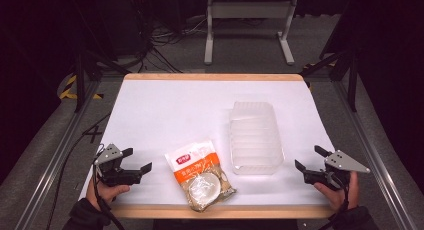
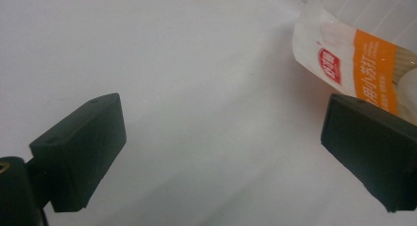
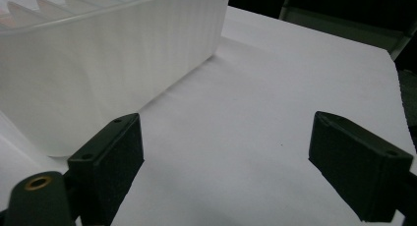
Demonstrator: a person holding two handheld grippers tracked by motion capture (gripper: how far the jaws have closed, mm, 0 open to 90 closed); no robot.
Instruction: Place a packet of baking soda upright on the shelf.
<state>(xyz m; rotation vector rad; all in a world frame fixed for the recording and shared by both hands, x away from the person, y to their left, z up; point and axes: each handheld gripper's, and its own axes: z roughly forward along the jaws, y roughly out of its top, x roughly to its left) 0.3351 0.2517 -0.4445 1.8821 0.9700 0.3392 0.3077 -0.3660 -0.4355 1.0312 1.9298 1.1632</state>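
White surface [image 1: 165,110], wooden edging at near and far sides. Orange-and-white snack packet [image 1: 200,174] lies flat near front edge, slightly left of centre, turned at angle. Clear ribbed plastic tray [image 1: 254,137] sits open side up, right of centre, just beside packet, not touching. Rest of white top bare. Grey floor [image 1: 240,60] beyond surface.

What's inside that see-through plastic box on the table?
The clear plastic box looks empty: only its ribbed bottom shows through. The orange and white packet lies on the white table beside it, not inside. Nothing covers the box's inside.
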